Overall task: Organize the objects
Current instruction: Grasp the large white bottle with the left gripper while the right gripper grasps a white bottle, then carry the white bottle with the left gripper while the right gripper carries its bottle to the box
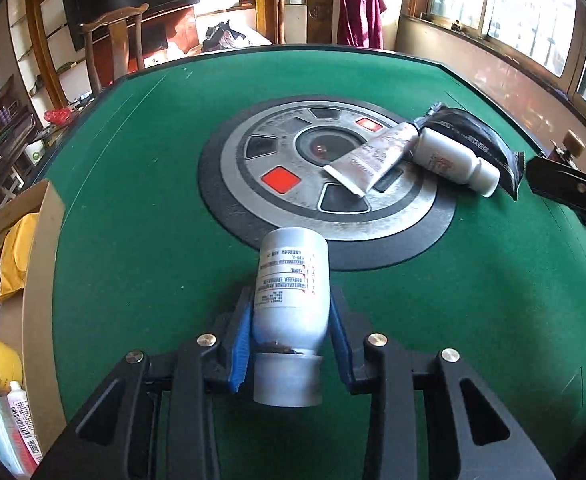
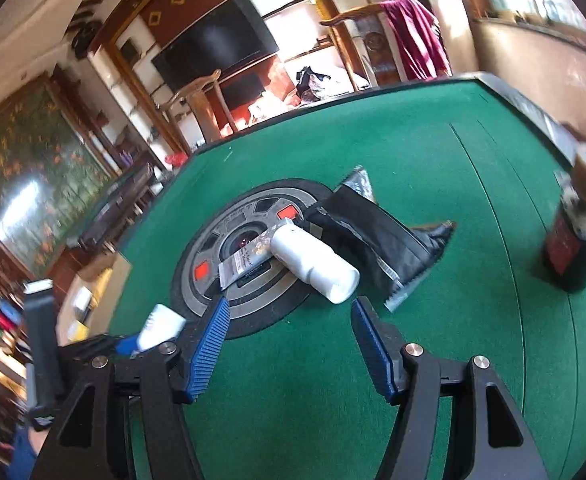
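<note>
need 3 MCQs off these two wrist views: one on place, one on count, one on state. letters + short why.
1. Where does the small white bottle lie?
A. against the black pouch, beside the tube
B. inside the cardboard box
C. standing upright on the table's far edge

2. How many red panels show lit on the round centre console?
A. one
B. two
C. four

3. What is the state of the left gripper?
A. open over bare felt
B. shut on the white bottle
C. out of view

Key: 1 A, it lies on its side touching the pouch, tube next to it. 2 B, one red panel near, one far. 3 B, both blue pads press the bottle's sides above its cap.
</note>
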The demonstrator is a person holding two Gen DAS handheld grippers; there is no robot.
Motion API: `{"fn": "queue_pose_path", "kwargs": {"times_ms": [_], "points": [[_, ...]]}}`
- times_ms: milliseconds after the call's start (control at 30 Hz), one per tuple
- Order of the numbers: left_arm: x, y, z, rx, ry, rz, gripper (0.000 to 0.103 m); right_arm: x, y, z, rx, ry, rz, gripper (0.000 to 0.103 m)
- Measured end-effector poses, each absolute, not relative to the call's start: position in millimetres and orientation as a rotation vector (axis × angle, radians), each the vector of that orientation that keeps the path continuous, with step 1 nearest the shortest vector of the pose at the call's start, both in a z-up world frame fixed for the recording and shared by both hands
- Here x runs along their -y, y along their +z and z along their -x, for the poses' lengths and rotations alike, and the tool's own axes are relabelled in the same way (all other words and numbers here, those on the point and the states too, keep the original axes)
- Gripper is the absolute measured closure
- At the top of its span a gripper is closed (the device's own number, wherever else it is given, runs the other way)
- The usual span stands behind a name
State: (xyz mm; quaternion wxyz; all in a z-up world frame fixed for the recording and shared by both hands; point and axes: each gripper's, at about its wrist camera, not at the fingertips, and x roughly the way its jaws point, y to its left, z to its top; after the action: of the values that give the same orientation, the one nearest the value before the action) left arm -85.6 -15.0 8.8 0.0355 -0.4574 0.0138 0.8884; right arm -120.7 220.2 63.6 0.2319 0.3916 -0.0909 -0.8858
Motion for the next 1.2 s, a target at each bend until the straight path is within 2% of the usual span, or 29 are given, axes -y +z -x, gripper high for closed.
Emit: {"fn": "queue_pose_path", "kwargs": {"times_ms": [133, 200, 367, 433, 467, 533, 667, 900, 933, 967, 1000, 1200], "points": [[13.7, 5.3, 82.3, -0.054, 2.743, 1.374, 0.069, -182.3, 69.8, 141.2, -0.090, -2.480, -1.083, 0.036], [17.3, 6.6, 85.2, -0.046, 2.739, 1.371, 0.069, -169.2, 69.5, 154.1, -0.192, -2.485, -1.090, 0.036], [19.8, 9.1, 89.4, -0.016, 2.726, 1.362, 0.069, -154.1, 52.4, 188.1, -0.313, -2.434, -1.181, 0.048], [17.3, 8.9, 90.3, -0.039, 2.728, 1.363, 0.069, -153.8, 41.7, 196.0, -0.351, -2.413, -1.222, 0.049], [16.1, 8.8, 90.6, -0.047, 2.729, 1.363, 0.069, -155.5, 35.9, 198.3, -0.369, -2.412, -1.242, 0.054], [14.6, 8.6, 92.2, -0.054, 2.730, 1.365, 0.069, -159.8, 31.4, 196.5, -0.360, -2.435, -1.249, 0.066], [14.4, 8.7, 93.9, -0.033, 2.728, 1.365, 0.066, -168.7, 30.9, 184.0, -0.261, -2.468, -1.267, 0.067], [12.7, 7.3, 100.4, -0.005, 2.724, 1.368, 0.048, -162.8, 31.4, 141.7, -0.157, -2.479, -1.285, 0.067], [11.3, 6.7, 100.5, -0.026, 2.730, 1.366, 0.054, -160.3, 32.6, 139.3, -0.135, -2.480, -1.290, 0.067], [11.6, 7.1, 99.8, -0.033, 2.738, 1.362, 0.067, -160.4, 32.8, 135.2, -0.107, -2.477, -1.292, 0.067], [13.5, 8.4, 99.1, -0.015, 2.734, 1.356, 0.070, -159.6, 32.8, 131.5, -0.083, -2.473, -1.291, 0.067], [22.2, 8.5, 97.0, 0.059, 2.720, 1.338, 0.070, -141.6, 37.6, 114.1, -0.085, -2.450, -1.233, 0.066]]}}
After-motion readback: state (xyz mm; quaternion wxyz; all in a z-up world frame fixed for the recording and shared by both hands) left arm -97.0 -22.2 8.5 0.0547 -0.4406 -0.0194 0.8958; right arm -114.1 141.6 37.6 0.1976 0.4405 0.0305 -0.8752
